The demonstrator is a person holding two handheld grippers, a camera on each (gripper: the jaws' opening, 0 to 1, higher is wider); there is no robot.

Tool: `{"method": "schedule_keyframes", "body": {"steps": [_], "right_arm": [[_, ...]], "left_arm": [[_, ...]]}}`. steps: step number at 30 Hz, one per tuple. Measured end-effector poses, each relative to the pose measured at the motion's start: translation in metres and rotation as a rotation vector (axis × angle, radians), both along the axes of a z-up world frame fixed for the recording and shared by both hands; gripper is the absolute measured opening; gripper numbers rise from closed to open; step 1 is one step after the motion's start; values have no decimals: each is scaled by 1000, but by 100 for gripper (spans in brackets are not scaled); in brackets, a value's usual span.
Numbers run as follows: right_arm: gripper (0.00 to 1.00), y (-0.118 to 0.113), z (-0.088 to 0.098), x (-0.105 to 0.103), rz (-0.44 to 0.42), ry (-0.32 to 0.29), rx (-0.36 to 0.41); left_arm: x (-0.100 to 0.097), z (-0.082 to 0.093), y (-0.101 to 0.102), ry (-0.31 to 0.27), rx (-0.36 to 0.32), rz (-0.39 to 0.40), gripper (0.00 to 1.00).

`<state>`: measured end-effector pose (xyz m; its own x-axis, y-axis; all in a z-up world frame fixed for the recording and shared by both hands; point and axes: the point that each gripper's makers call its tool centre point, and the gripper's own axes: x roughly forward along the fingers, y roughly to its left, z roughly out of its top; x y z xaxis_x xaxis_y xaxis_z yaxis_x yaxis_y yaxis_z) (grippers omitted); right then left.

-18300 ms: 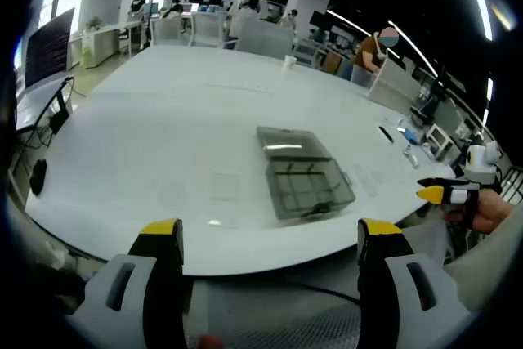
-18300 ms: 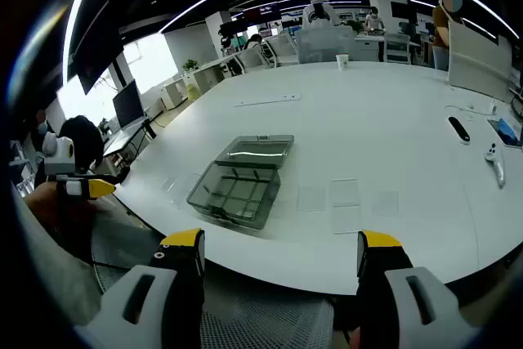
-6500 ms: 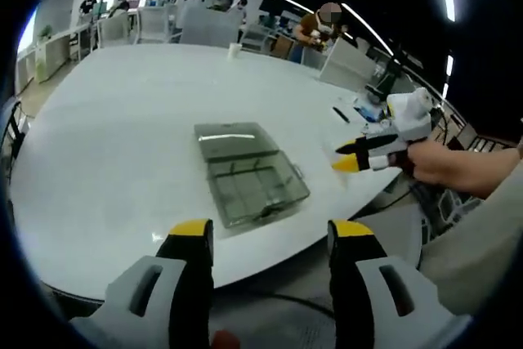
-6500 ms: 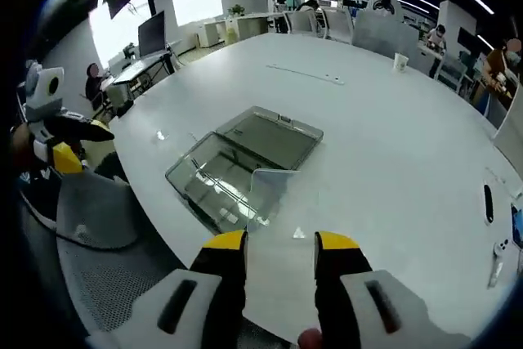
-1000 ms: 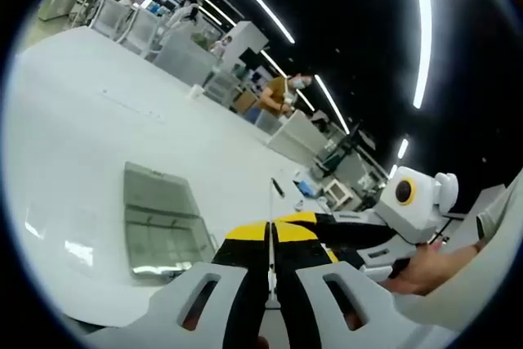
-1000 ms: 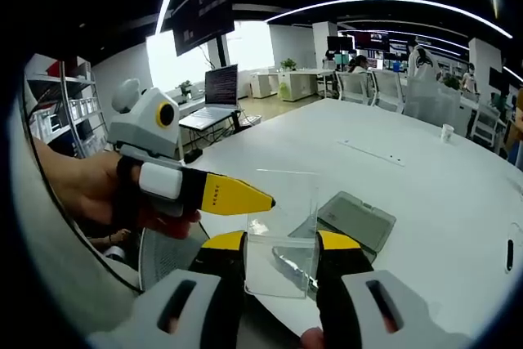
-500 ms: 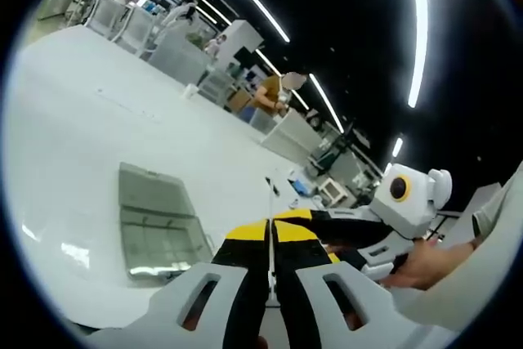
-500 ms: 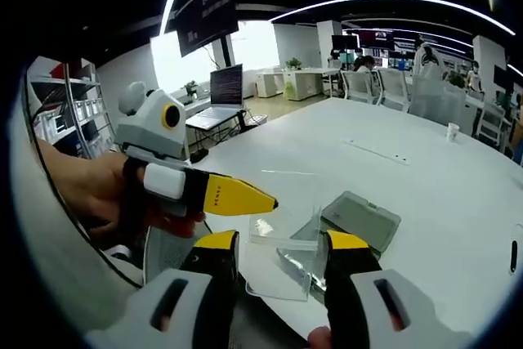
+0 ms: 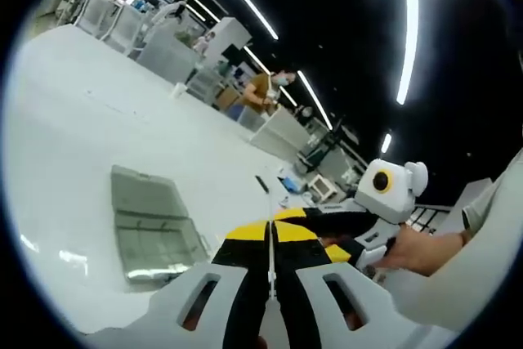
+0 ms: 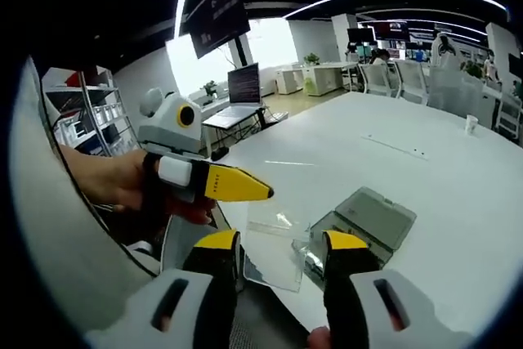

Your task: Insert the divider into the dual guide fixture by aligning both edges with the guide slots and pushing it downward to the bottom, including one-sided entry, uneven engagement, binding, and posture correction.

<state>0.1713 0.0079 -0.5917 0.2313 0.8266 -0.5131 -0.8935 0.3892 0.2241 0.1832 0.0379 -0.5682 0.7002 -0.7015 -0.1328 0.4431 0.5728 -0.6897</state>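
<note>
Fingers of left gripper [image 9: 270,233] pinch the divider [image 9: 269,239] edge-on; right gripper [image 10: 283,244] fingers stand apart.

A laptop [image 10: 243,87] sits open on a far desk [image 10: 237,114] (beside office chairs [image 10: 384,79]) — monitor [image 10: 219,18] hanging overhead.

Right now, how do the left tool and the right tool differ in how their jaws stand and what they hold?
The left tool has its jaws pressed together on the thin clear divider, seen edge-on; the right tool has its jaws apart, with the divider between them but seemingly not pinched. In the right gripper view the left tool points across the divider's upper part, while the right tool sits at its lower edge. Both have yellow tips and hover above the fixture.
</note>
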Motion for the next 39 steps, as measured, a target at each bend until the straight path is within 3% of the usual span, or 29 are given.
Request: {"method": "schedule_keyframes", "body": {"steps": [10, 39], "right_arm": [[35, -6, 10, -3, 108, 89, 69], [29, -19, 33, -12, 298, 204, 164]], "left_arm": [[-8, 7, -4, -27, -27, -62, 0], [-15, 47, -19, -149, -60, -233, 0]]}}
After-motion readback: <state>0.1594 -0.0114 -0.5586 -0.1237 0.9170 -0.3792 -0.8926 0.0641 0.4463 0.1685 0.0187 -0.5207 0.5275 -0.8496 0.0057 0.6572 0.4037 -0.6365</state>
